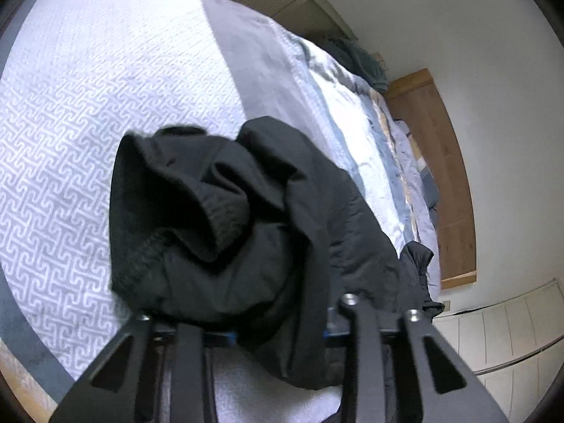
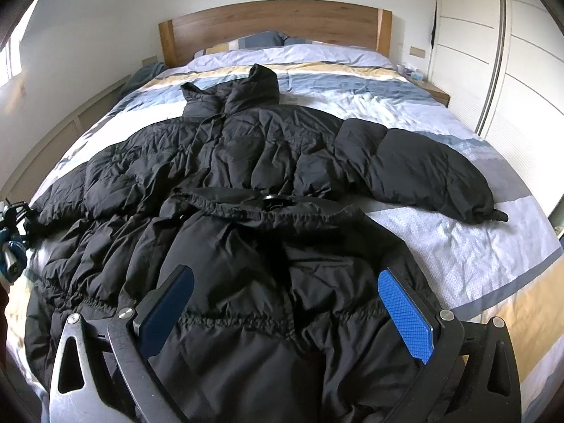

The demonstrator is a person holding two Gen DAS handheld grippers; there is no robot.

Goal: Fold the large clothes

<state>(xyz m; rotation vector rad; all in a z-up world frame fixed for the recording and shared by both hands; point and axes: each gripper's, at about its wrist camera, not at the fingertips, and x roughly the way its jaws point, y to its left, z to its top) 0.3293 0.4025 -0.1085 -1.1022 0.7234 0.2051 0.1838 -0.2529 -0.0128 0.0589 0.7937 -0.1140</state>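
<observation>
A long black puffer coat (image 2: 246, 162) lies spread front-up on the bed, hood (image 2: 253, 84) toward the headboard and its right sleeve (image 2: 423, 172) stretched out to the side. My right gripper (image 2: 285, 275) hovers over the coat's lower half, open, with both blue pads (image 2: 405, 310) bare. In the left wrist view my left gripper (image 1: 271, 317) is shut on the bunched end of the other sleeve (image 1: 211, 211). The ribbed cuff and black cloth cover its fingertips. That gripper also shows at the far left edge of the bed (image 2: 14, 218).
The bed cover (image 2: 458, 253) is striped in white, grey, blue and yellow. A wooden headboard (image 2: 275, 21) stands at the far end, a white wardrobe (image 2: 511, 70) to the right, with a nightstand (image 2: 433, 91) beside it. A white radiator (image 1: 511, 335) lines the wall.
</observation>
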